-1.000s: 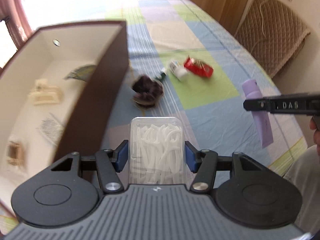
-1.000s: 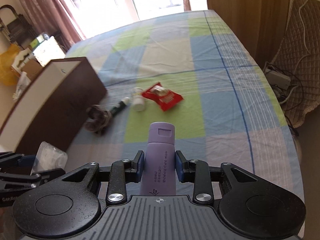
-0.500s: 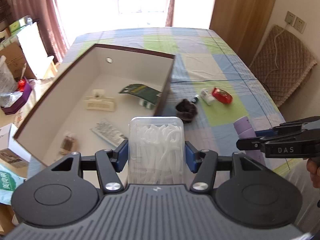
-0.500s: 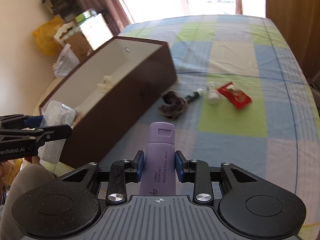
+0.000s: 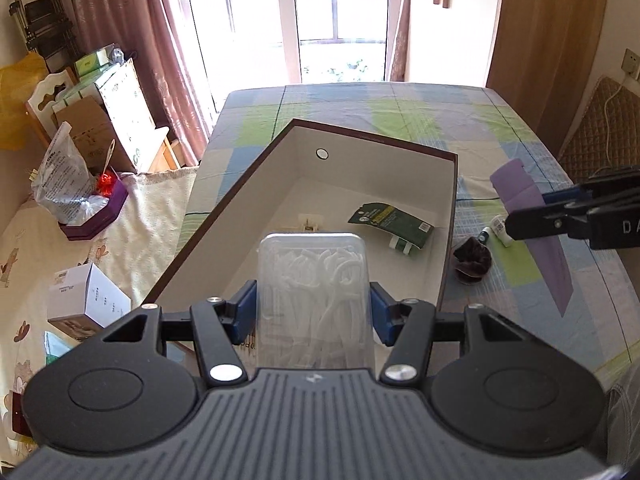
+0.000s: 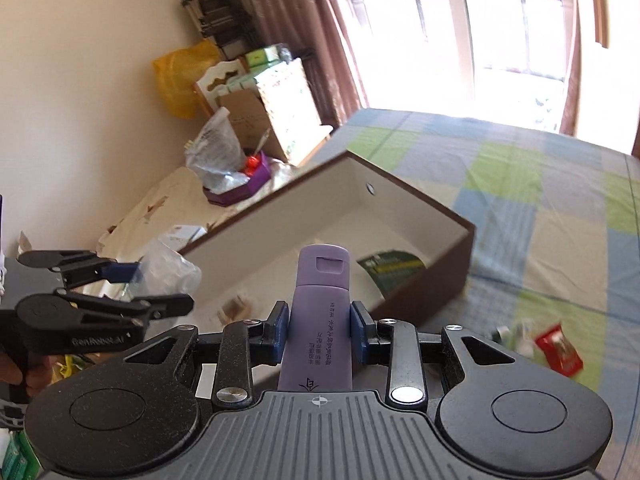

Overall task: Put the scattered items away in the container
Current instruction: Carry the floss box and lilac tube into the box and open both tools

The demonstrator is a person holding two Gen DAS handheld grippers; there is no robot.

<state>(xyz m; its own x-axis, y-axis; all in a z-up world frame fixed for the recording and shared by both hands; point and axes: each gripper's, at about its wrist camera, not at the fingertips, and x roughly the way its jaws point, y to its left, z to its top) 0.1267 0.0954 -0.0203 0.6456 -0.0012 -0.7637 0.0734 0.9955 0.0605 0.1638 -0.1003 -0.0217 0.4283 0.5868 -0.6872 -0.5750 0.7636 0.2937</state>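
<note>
Both loads have travelled from low over the worktop to above the open box in the last second — the carry looks nearly done, release next.

Left tool: pinching the clear floss-pick case, raised over the near end of the box, looking down into it at 12 o'clock.

Right tool: clamped on the purple tube, cap forward, angled in from the box's right side, not yet clearly past the wall.

Inside already: green packet. Left on the cloth at 3 o'clock of the box — dark scrunchie, small bottle, red packet.
</note>
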